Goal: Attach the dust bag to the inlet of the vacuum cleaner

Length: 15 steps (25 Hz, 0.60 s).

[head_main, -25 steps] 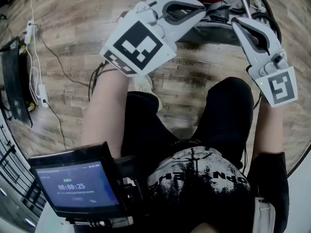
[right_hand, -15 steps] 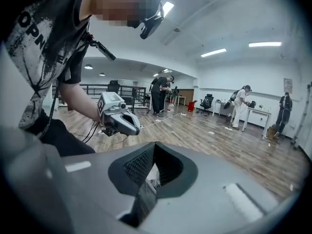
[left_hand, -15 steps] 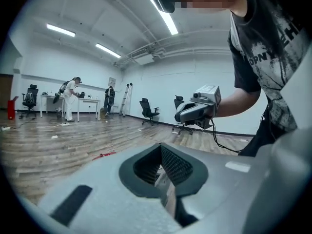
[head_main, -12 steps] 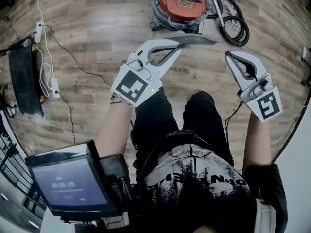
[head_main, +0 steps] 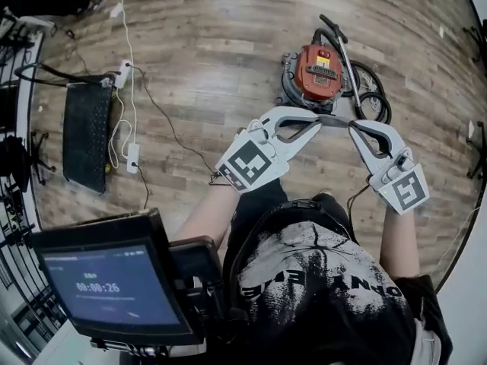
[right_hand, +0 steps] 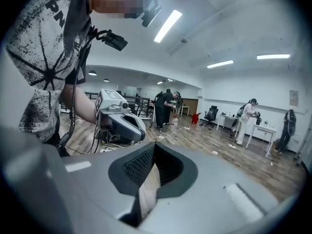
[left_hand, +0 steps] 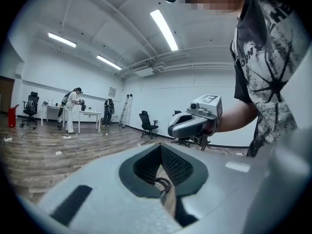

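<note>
My left claw (head_main: 315, 120) is pressed fully together and holds nothing. In the left gripper view its jaws meet, and only floor shows through the gap behind the pads. My right claw (head_main: 354, 127) reads the same in the right gripper view, closed on empty air. From the head view the two tips point toward each other, near but apart.

A second ago both claws were low, right against the vacuum cleaner (head_main: 316, 73), which filled the top of the head view. Now both have come up high and the vacuum cleaner is small on the wooden floor (head_main: 205, 44), well below and beyond the tips. Its black hose (head_main: 374, 101) is coiled just beside it. I seem to have stood up and drawn back from it.

I judge that no work on the inlet is under way at this moment. Neither claw carries the dust bag, and I cannot pick it out with certainty in any view. A flat grey piece (head_main: 335, 119) shows between the two tips, just in front of the vacuum cleaner. I cannot tell whether it is the bag, and the inlet itself is not visible from up here. Further left, a black mat (head_main: 85, 135) lies well apart from the vacuum cleaner.
</note>
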### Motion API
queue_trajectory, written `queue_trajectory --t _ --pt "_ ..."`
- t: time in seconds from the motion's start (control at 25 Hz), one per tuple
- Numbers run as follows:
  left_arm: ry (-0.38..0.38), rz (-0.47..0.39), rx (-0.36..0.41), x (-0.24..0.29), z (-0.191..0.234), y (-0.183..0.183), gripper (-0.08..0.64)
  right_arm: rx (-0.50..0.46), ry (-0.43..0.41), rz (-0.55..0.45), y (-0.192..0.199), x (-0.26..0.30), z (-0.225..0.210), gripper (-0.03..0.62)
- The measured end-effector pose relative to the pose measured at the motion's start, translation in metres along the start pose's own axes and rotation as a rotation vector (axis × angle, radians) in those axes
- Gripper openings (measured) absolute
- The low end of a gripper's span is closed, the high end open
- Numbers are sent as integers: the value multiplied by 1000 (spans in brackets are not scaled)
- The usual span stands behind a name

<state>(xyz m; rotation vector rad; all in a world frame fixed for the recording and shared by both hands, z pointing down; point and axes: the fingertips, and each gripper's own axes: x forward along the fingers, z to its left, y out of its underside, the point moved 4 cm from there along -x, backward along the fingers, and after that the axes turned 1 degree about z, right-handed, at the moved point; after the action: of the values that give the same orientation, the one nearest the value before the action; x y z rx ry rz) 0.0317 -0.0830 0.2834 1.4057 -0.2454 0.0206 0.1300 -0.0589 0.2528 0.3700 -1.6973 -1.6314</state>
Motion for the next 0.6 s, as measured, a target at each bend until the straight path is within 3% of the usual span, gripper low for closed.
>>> queue_trajectory --t 0.2,0.6 --pt "-40 -27 81 -26 19 -35 3 -77 11 -108 -49 21 12 5" --pt "-103 -77 88 -36 0 -65 3 -113 58 -201 -77 -4 11 5"
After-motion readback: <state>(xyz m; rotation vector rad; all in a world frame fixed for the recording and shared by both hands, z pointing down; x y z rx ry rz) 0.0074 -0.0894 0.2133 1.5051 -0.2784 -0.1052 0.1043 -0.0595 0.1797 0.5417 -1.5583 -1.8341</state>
